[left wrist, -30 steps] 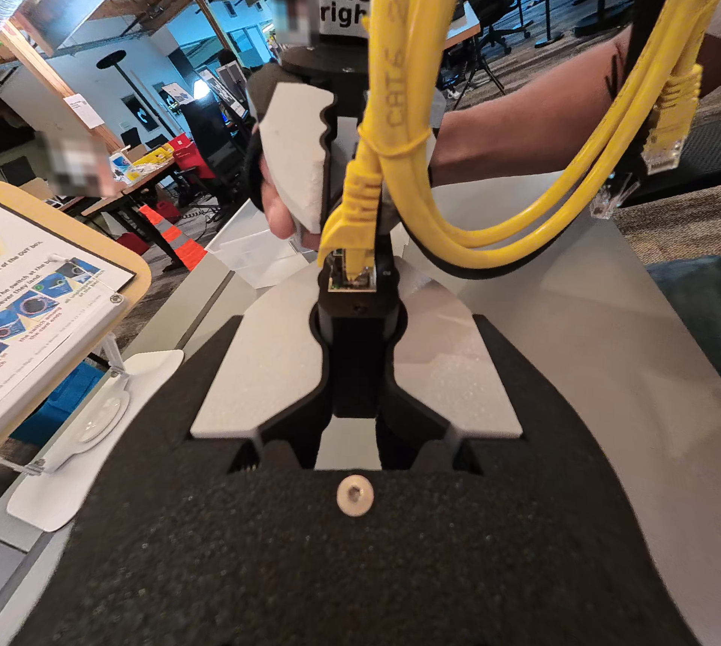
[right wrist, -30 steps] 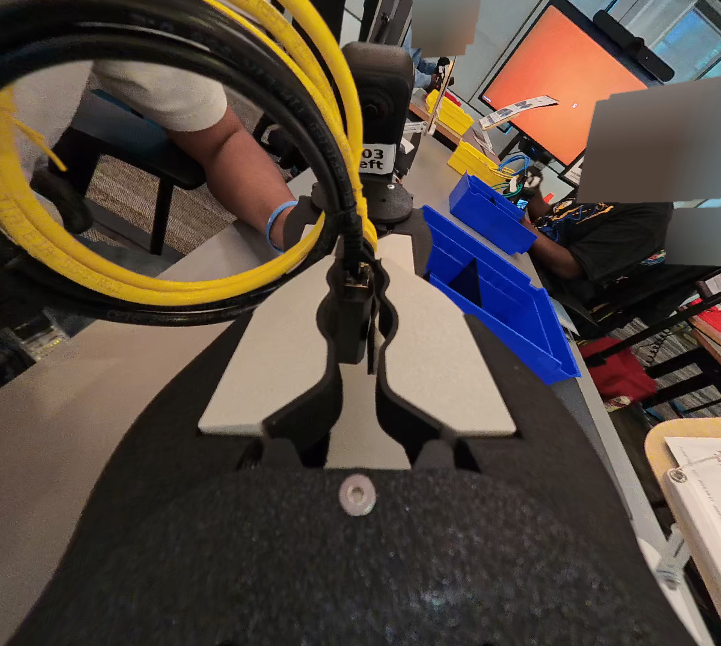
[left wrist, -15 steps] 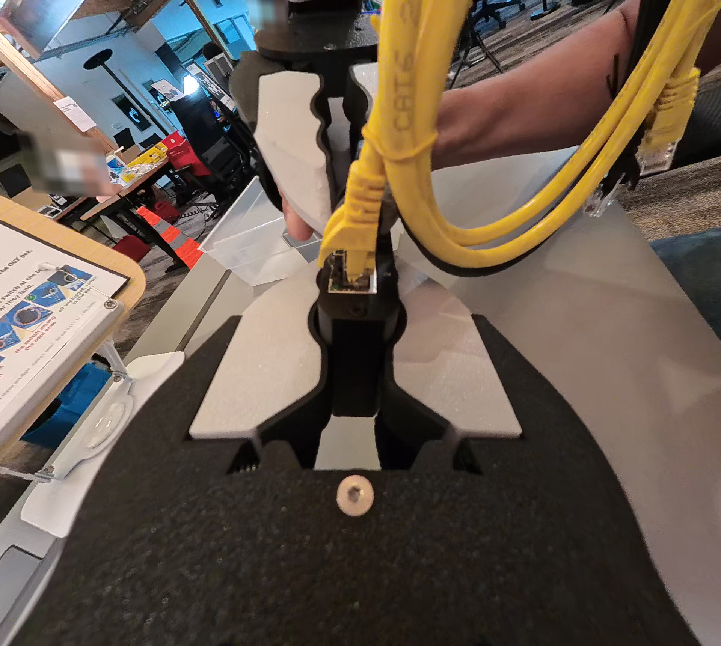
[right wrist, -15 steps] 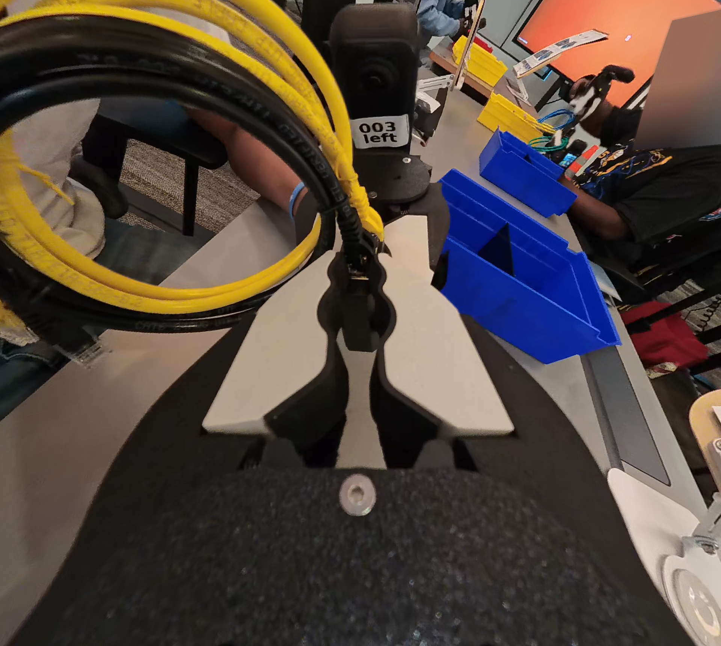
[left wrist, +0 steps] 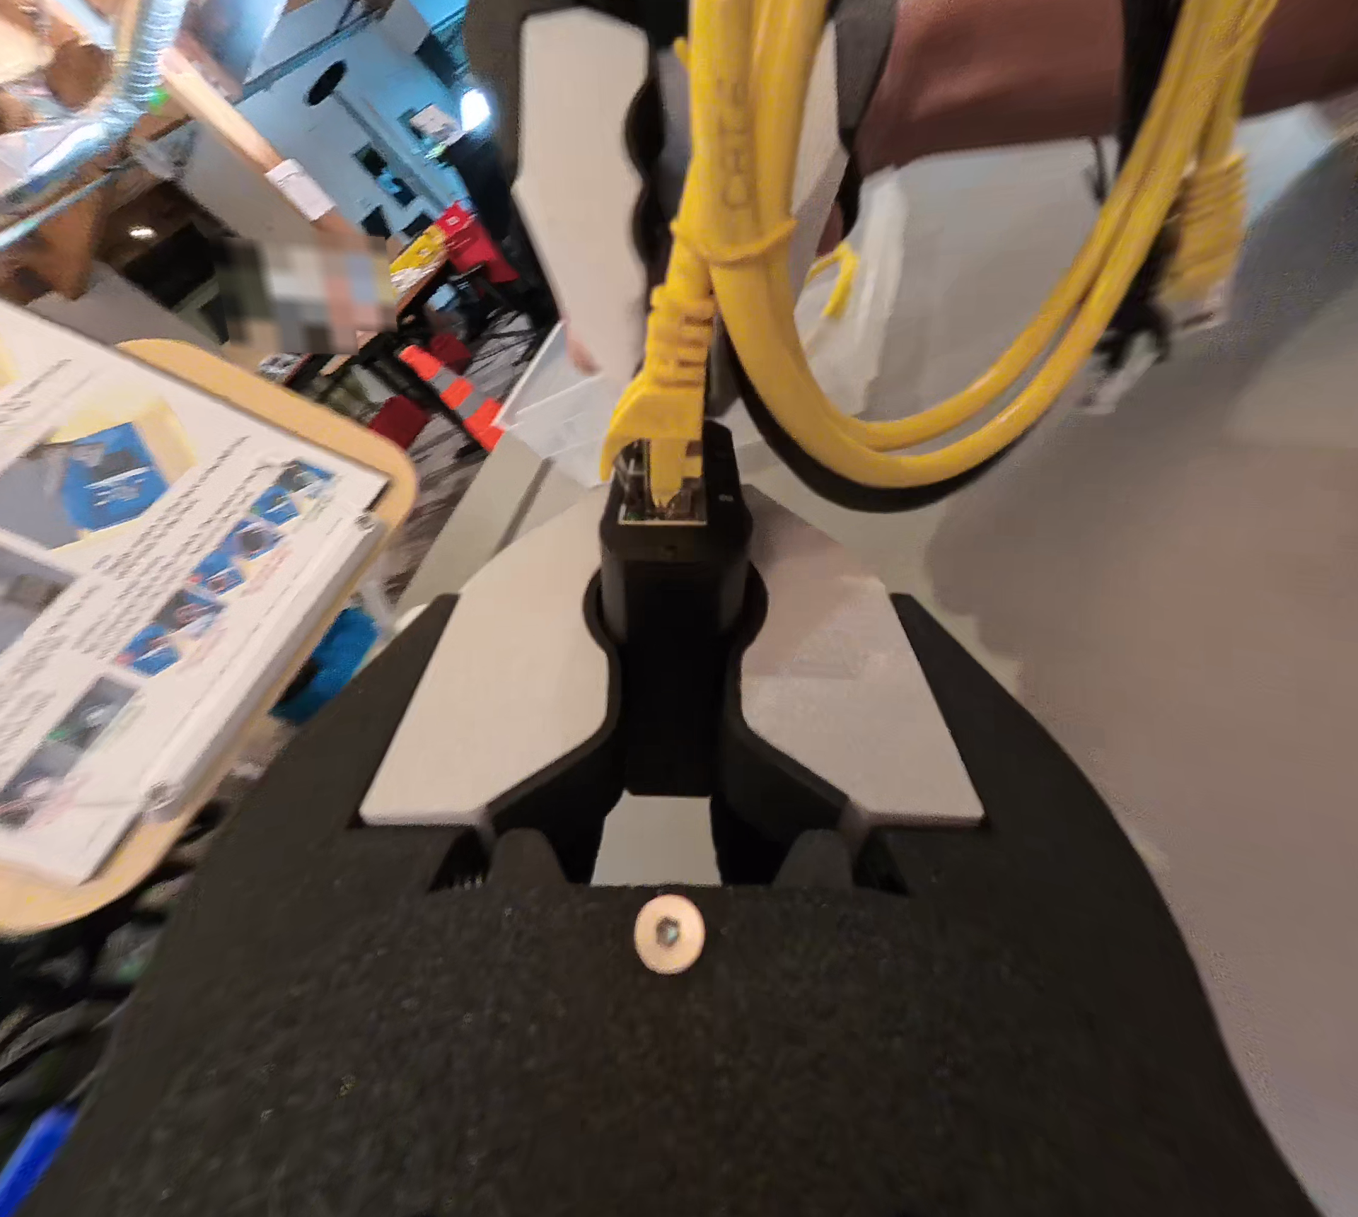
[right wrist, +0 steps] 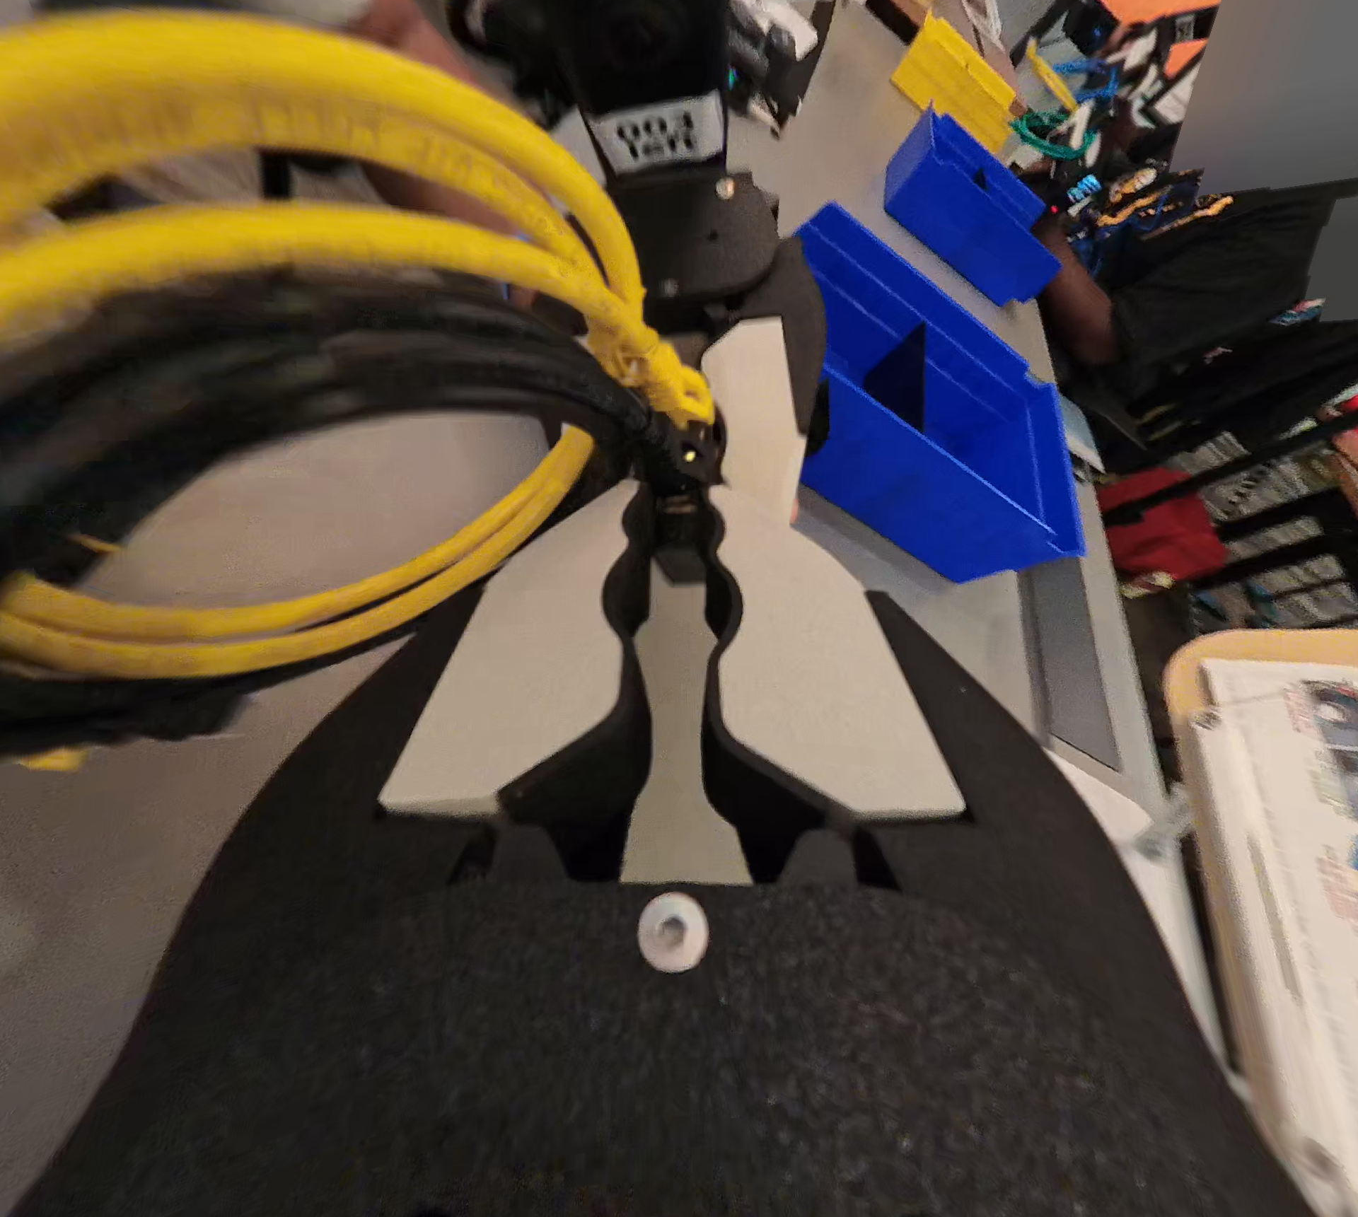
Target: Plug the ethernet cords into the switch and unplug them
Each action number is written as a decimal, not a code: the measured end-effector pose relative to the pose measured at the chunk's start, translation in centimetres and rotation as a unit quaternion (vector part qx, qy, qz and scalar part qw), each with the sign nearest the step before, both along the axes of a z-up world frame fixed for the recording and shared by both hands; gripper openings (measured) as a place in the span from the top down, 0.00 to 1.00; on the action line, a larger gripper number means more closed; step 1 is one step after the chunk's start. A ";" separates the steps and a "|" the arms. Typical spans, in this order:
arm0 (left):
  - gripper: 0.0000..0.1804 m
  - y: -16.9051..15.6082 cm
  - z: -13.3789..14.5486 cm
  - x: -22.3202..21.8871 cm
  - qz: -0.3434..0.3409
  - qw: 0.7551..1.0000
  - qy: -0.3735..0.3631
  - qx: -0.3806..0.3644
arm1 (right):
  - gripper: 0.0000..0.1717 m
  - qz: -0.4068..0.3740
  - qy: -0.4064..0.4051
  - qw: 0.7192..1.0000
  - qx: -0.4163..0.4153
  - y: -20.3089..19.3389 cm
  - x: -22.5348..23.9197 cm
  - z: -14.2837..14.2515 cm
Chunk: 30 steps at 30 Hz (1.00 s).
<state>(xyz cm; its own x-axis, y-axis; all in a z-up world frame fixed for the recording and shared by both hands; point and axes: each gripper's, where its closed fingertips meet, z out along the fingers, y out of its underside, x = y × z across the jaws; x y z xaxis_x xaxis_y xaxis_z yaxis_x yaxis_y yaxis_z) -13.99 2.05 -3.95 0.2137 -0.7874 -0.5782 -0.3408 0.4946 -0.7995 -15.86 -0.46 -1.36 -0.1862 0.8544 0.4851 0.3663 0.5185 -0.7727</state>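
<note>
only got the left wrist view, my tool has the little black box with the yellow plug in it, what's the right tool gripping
observer: The right tool is shut on the black plug of the black ethernet cord, close to the small black switch box that your left tool holds.
operator: ok, anything on the table on its far side
observer: Yes. An open blue plastic bin stands on the grey table just right of the tools, with a second blue plastic bin behind it.
</note>
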 end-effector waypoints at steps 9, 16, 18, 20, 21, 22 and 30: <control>0.86 6.1 0.0 -4.2 0.242 0.919 0.128 0.283 | 0.87 -0.133 -0.033 0.973 -0.188 5.4 1.1 1.5; 0.86 6.9 0.5 -5.4 0.308 0.865 0.173 0.357 | 0.94 -0.172 -0.103 0.957 -0.210 5.2 -0.4 -1.9; 0.86 6.9 0.4 -5.3 0.308 0.865 0.175 0.355 | 0.92 -0.180 -0.110 0.957 -0.201 5.3 -0.3 -1.9; 0.86 7.0 0.2 -5.3 0.309 0.865 0.183 0.352 | 0.89 -0.176 -0.107 0.956 -0.209 5.0 -0.3 -1.5; 0.86 7.1 0.2 -5.3 0.312 0.862 0.184 0.354 | 0.88 -0.175 -0.111 0.955 -0.214 4.8 -0.2 -1.4; 0.86 7.1 0.1 -5.3 0.313 0.861 0.186 0.356 | 0.88 -0.179 -0.120 0.953 -0.214 4.7 0.0 -1.5; 0.86 7.2 0.4 -5.4 0.333 0.849 0.189 0.364 | 0.89 -0.202 -0.176 0.940 -0.212 4.3 0.2 -3.1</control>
